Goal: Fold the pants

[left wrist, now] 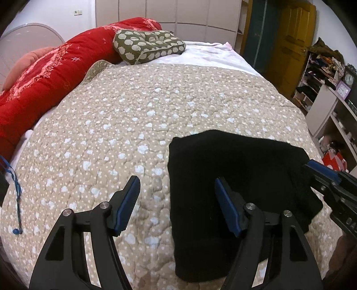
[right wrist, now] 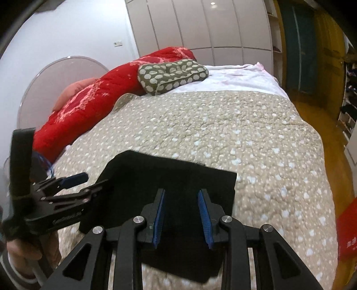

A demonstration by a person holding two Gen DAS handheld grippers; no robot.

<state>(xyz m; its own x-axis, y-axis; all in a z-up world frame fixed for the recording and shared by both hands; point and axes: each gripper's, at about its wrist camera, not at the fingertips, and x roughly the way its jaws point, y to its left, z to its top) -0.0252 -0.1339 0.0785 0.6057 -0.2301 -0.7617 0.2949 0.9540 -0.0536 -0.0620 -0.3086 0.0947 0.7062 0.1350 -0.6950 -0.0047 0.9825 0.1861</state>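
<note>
Your left tool [left wrist: 177, 200] stood wide apart and held nothing; one finger was over the quilt [left wrist: 133, 116], the other over the left edge of the pants [left wrist: 234, 169]. Your right tool [right wrist: 181, 214] was narrower but parted, also holding nothing, above the pants [right wrist: 174, 176]. The pants lay folded into a black block on the near part of the bed.

The left view alone showed the right tool [left wrist: 321, 171] at the pants' right edge, and shelves [left wrist: 323, 73] with a clock [left wrist: 349, 78]. The right view alone showed the left tool [right wrist: 87, 185] at the pants' left corner, and your hand [right wrist: 33, 249].

Both views showed a red duvet [left wrist: 44, 89], a green pillow [left wrist: 149, 45], a white sheet [left wrist: 212, 55] and wardrobe doors [left wrist: 178, 15].
</note>
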